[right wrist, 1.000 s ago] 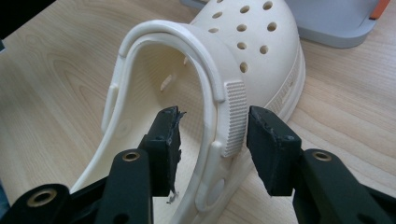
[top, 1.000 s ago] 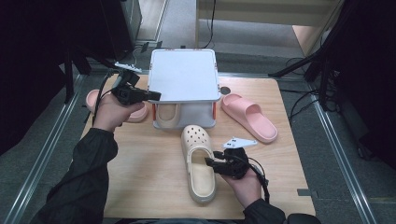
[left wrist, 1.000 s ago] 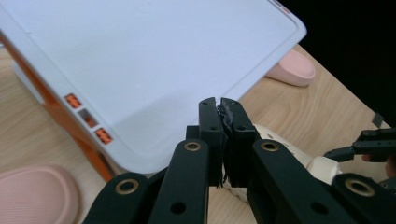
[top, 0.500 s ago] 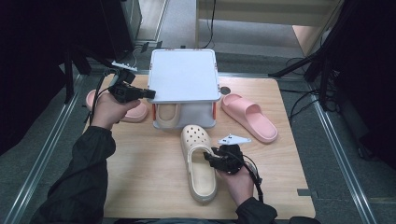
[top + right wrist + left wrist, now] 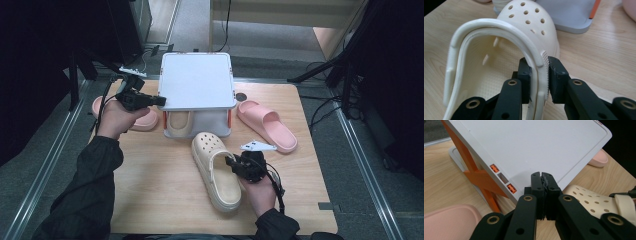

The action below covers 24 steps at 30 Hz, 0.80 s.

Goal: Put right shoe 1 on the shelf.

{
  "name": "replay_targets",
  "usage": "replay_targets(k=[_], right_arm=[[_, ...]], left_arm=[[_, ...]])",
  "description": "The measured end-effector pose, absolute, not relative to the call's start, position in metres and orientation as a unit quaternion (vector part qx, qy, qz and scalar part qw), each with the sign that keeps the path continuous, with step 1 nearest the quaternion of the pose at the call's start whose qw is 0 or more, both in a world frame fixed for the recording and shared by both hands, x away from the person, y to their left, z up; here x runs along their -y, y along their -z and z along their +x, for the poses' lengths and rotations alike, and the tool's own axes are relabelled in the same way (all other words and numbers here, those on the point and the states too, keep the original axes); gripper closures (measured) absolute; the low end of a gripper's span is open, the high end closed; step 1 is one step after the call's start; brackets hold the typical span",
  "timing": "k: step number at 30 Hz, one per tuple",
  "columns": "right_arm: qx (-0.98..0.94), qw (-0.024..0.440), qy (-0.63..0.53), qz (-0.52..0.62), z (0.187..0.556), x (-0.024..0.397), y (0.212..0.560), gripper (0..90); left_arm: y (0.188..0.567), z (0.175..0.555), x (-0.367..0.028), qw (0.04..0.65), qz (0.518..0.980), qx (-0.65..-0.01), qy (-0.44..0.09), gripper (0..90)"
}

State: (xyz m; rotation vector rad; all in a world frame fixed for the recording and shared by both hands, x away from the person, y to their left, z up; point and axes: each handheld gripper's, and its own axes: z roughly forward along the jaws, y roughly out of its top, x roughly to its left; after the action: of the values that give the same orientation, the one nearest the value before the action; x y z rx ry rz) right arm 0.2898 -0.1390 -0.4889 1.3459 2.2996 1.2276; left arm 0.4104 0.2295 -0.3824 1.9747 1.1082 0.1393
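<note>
My right gripper (image 5: 539, 75) jaws, just closing, pinch the cream clog (image 5: 216, 170) rim at 6 o'clock; left gripper (image 5: 150, 100) shut, empty. Next: lift clog toward box (image 5: 197, 82).

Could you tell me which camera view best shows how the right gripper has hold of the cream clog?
The right gripper view: the right gripper has its jaws either side of the cream clog's side wall, having just closed on it. The high view shows the whole clog but the contact is tiny. The left gripper view shows only its perforated toe.
</note>
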Motion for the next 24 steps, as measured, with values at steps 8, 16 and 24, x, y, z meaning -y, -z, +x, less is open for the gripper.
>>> replay_targets(k=[8, 16, 24], right_arm=[[-0.776, 0.114, -0.423, 0.453, 0.302, 0.14, 0.474, 76.8], [-0.773, 0.137, -0.423, 0.453, 0.328, 0.137, 0.457, 76.7], [-0.775, 0.152, -0.403, 0.463, 0.36, 0.12, 0.456, 76.5]], left_arm=[[0.382, 0.409, -0.228, 0.42, 0.791, -0.441, -0.062, 89.0], [0.382, 0.409, -0.227, 0.419, 0.791, -0.442, -0.064, 89.0], [0.382, 0.409, -0.228, 0.421, 0.791, -0.44, -0.059, 89.0]])
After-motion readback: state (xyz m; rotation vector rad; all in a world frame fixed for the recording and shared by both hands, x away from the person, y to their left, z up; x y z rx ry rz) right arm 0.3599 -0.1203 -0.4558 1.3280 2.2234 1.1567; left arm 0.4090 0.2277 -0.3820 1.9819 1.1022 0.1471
